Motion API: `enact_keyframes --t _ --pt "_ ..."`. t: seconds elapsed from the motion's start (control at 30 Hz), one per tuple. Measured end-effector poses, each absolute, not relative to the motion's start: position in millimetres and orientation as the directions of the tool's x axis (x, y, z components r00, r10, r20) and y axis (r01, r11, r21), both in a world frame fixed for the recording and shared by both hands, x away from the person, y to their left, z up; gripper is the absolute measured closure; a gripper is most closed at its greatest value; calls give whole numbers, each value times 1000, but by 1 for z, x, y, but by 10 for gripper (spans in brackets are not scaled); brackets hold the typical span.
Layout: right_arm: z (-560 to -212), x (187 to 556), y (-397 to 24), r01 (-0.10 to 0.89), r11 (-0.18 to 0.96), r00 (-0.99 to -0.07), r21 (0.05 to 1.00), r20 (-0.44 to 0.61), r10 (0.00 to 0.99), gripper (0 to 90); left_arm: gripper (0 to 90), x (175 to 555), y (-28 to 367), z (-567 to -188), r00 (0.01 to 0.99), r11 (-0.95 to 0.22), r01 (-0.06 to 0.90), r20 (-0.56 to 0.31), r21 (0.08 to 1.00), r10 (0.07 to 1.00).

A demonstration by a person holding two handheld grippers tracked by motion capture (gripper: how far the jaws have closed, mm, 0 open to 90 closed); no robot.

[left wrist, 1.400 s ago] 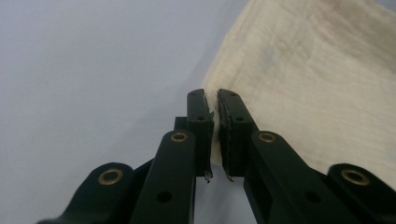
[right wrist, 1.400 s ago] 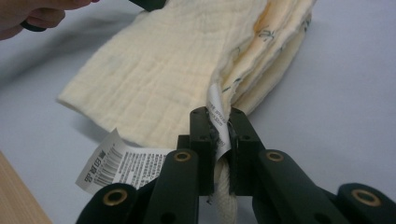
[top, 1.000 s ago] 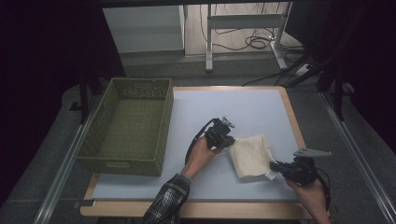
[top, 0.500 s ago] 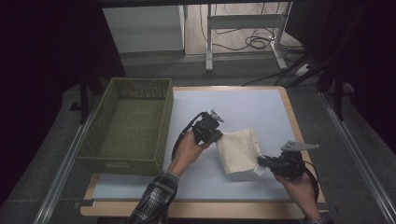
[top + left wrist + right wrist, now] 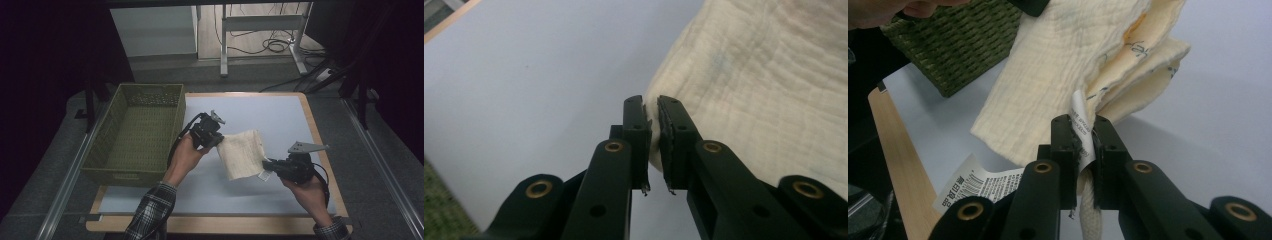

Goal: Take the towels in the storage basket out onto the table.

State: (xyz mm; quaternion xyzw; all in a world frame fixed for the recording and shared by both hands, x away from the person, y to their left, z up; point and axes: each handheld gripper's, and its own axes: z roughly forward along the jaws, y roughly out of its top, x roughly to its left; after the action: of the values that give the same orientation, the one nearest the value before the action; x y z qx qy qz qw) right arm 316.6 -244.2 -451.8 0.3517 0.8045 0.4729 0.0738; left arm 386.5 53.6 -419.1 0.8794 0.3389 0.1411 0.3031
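1. The cream cloth [image 5: 243,159] hangs folded between the two grippers above the pale blue table top [image 5: 260,110], near the table's middle and just right of the green woven basket [image 5: 135,135]; it is lifted off the surface, with its shadow on the mat beneath; in the right gripper view its layered edges fan out to the upper right and a white care label [image 5: 975,185] dangles at the lower left.

2. The left gripper [image 5: 216,141] is clamped on the cloth's upper left corner; in the left gripper view its jaws stand nearly together with the cloth's edge pinched between them; the left hand [image 5: 186,152] comes in from the bottom, forearm in a plaid sleeve slanting up and rightward, gripper pointing toward the right.

3. The right gripper [image 5: 266,165] is closed on the cloth's lower right corner; in the right gripper view the jaws press a small tag and a bunched cloth fold between the pads; the right hand [image 5: 305,185] sits low and to the right, gripper pointing left, its grey plate on top.

4. The basket lies just left of the left hand, along the table's left edge; the wooden table border [image 5: 320,150] runs close behind the right hand; bare blue surface stretches beyond the cloth toward the far edge and also in front of it toward the near edge.
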Motion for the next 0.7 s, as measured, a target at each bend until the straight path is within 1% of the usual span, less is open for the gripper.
enact_keyframes --t 0.27,0.6,0.7 --pt "-441 321 -228 475 321 -762 820 200 616 825 831 383 72 -409 714 -581 518 57 627 698" --pt "-436 326 -209 462 327 -779 824 202 593 825 832 380 96 -398 698 -562 542 37 625 715" --pt "-433 328 -202 457 331 -786 825 200 585 825 832 380 104 -396 698 -568 552 35 611 716"
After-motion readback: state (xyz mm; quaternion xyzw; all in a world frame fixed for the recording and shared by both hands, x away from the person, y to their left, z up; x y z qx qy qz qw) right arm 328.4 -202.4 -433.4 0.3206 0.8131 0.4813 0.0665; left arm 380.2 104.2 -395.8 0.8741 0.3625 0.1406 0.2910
